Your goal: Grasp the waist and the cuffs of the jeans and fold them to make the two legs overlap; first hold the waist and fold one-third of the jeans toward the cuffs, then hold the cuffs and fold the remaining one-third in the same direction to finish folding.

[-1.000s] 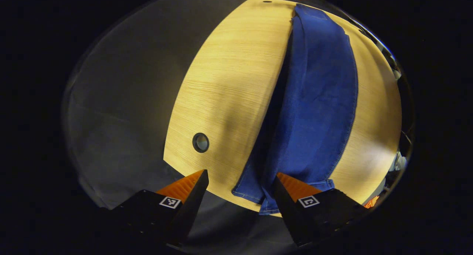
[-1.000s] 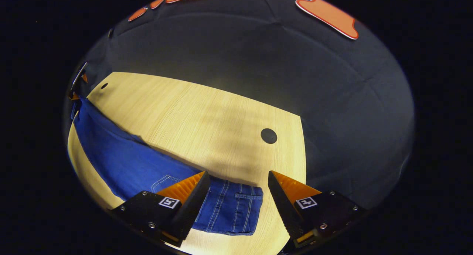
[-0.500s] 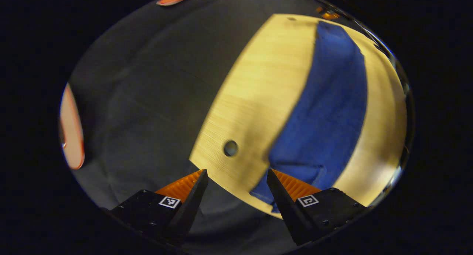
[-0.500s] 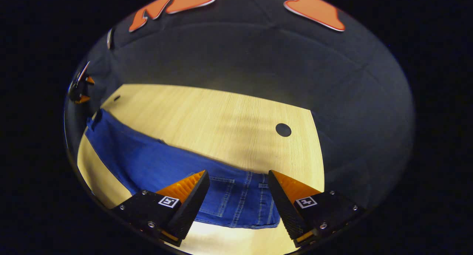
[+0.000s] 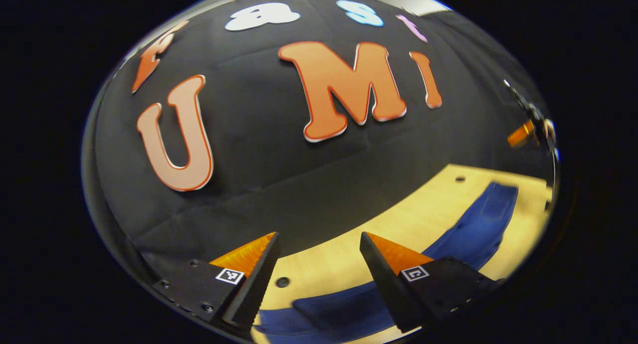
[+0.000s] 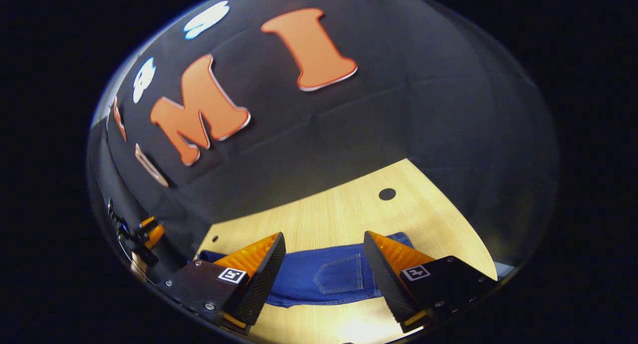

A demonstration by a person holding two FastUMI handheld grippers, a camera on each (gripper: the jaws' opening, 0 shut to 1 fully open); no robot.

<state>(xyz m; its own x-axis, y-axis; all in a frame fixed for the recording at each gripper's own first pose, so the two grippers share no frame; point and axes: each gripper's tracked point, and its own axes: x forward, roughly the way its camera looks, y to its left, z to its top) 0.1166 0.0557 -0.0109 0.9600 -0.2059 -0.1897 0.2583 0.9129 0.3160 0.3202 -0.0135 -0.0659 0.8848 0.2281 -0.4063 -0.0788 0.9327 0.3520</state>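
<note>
In the left gripper view my left gripper (image 5: 319,264) sits at the bottom centre with its jaws wide and nothing between them. Behind it the table (image 5: 398,219) runs from the bottom centre up toward the right edge. The jeans (image 5: 478,229) lie on it as a long blue band curving from the bottom centre, behind my right-hand finger, up to the right middle of the frame. A small hole (image 5: 282,282) in the tabletop shows just right of my left-hand finger, and another sits near the far table edge, above the jeans. At the far right edge I can make out the right gripper, small and blurred.

In the right gripper view my right gripper (image 6: 324,264) is at the bottom centre, jaws also wide and holding nothing. The jeans (image 6: 344,274) lie flat on the table (image 6: 349,209) across the lower middle of the frame, with a back pocket (image 6: 341,274) showing in the gap between my fingers. The fabric passes behind both fingers. I cannot tell whether the tips touch it. The left gripper shows small at the lower left edge.
</note>
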